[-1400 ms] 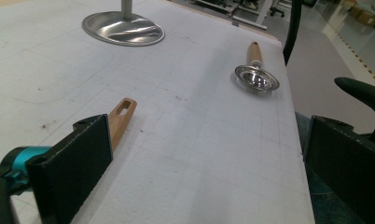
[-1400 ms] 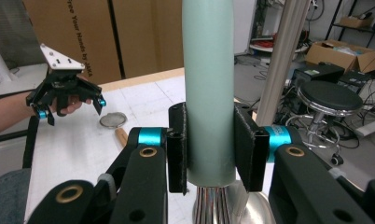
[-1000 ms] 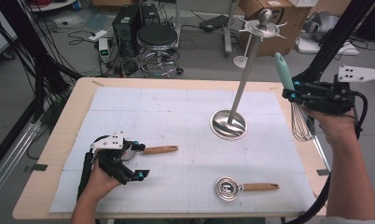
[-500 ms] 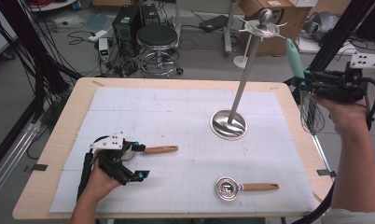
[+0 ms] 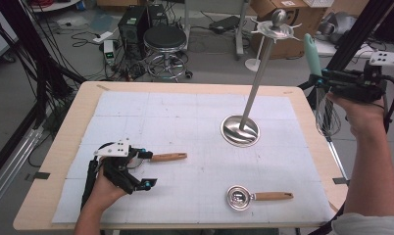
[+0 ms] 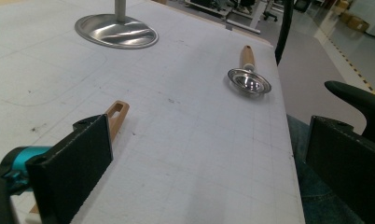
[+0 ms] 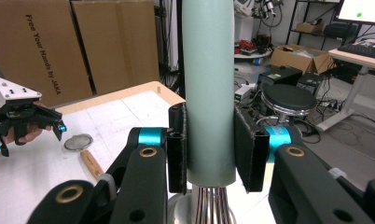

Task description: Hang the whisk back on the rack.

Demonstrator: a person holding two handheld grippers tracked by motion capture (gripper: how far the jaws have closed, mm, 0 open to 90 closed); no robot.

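1. Cables, a black stool [image 5: 166,39] and cardboard boxes ringed the white-matted worktop [image 5: 136,112] in the high view. Off its right edge the right tongs [image 5: 318,78] pinched the whisk [image 5: 316,73] upright, wires hanging. The tall steel stand [image 5: 256,83] rose between whisk and left tongs [image 5: 145,169]; a strainer [image 5: 240,198] lay near the front.

2. Left gripper view: left tongs [image 6: 199,154] spread wide over bare mat, a wooden handle [image 6: 114,116] beside one jaw.

3. Right gripper view: pads [image 7: 177,144] clamped the whisk's green handle [image 7: 209,88].
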